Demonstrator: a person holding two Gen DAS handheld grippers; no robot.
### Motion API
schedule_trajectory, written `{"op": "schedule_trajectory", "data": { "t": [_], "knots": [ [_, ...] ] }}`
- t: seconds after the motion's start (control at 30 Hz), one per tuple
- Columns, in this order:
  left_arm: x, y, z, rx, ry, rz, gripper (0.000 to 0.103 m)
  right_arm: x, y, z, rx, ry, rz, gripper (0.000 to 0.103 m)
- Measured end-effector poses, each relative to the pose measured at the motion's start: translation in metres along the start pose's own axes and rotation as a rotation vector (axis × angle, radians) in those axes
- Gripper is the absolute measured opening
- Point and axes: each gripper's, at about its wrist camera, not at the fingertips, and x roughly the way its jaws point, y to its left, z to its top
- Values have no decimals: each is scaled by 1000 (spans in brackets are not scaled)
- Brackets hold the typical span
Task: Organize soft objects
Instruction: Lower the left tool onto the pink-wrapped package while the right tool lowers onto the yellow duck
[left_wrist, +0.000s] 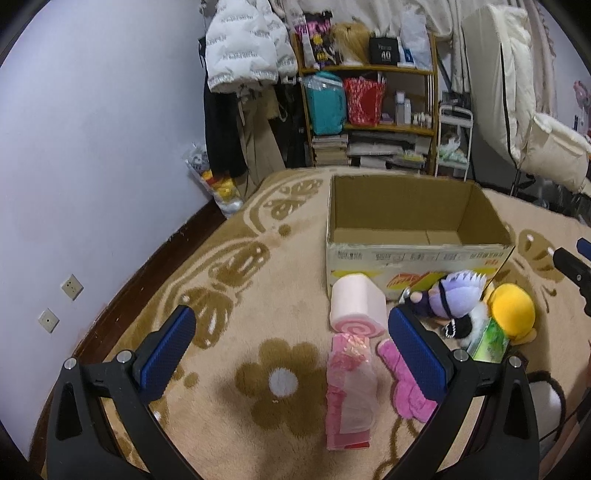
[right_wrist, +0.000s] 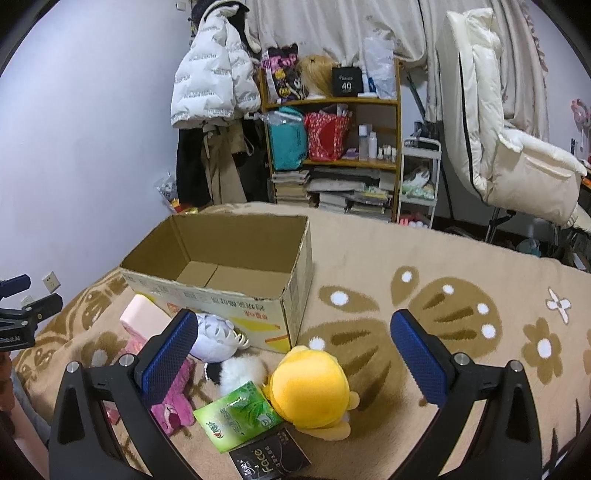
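beside the cardboard box (left_wrist: 417, 254), the pink roll plush (left_wrist: 356, 308) lies sideways, spiral end facing camera.

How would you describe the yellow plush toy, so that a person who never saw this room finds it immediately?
Start from the open cardboard box on the beige flowered blanket. A cluster of soft things lies before its printed front; the yellow plush toy sits at the box's right corner, next to a green tissue pack. It alone is bright yellow and round.

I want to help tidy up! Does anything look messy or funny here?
Yes: the cardboard box is empty, while the soft things lie jumbled on the blanket beside it. The yellow plush lies tipped over against a green tissue pack, and the box's front rim looks ragged.
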Motion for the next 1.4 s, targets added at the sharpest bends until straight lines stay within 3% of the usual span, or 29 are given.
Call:
{"op": "schedule_trajectory", "data": {
  "t": [0.7, 1.4],
  "knots": [
    [91, -33, -17, 81, 297, 1, 103, 80, -23, -27, 83, 284, -28, 103],
    [136, -49, -46, 132, 513, -65, 103, 126, -36, -48, 121, 434, -42, 103]
  ]
}}
